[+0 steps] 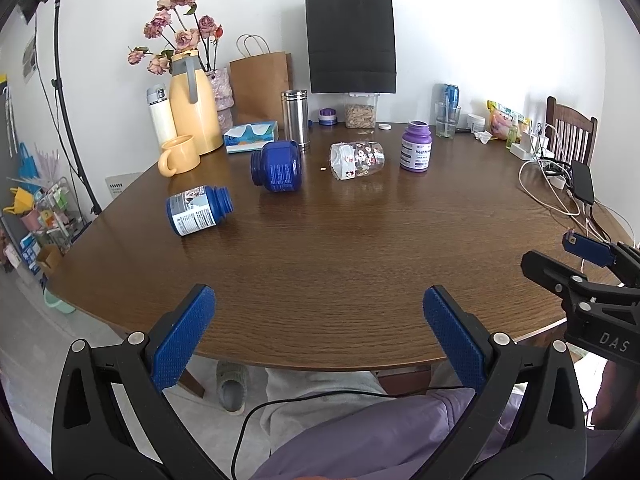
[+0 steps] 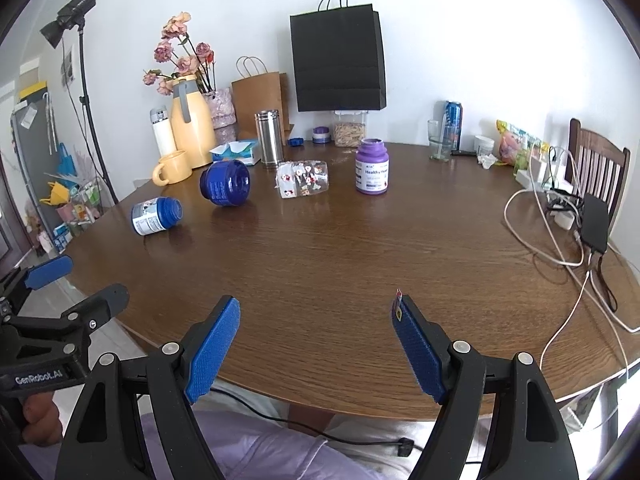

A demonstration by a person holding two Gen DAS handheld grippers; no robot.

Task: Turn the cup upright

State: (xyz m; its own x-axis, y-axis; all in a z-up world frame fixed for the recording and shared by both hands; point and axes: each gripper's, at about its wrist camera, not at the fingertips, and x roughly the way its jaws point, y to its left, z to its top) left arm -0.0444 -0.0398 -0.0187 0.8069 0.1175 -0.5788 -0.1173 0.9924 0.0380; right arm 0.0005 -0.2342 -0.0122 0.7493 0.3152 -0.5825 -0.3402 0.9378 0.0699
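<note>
A clear glass cup (image 1: 357,160) with small red-and-white stickers lies on its side on the brown round table (image 1: 360,264), past the middle; the right wrist view shows the same cup (image 2: 303,179). My left gripper (image 1: 319,295) is open and empty, held over the table's near edge, far short of the cup. My right gripper (image 2: 316,305) is open and empty too, also at the near edge. Each gripper appears from the side in the other's view: the right gripper (image 1: 557,251) at the right, the left gripper (image 2: 82,280) at the left.
Two blue bottles (image 1: 199,210) (image 1: 276,165) lie on their sides left of the cup; a purple bottle (image 1: 416,146) stands to its right. A yellow mug (image 1: 178,155), yellow jug (image 1: 193,104), steel canister (image 1: 295,119), bags and jars line the back. Cables and a power bank (image 1: 582,182) lie at right.
</note>
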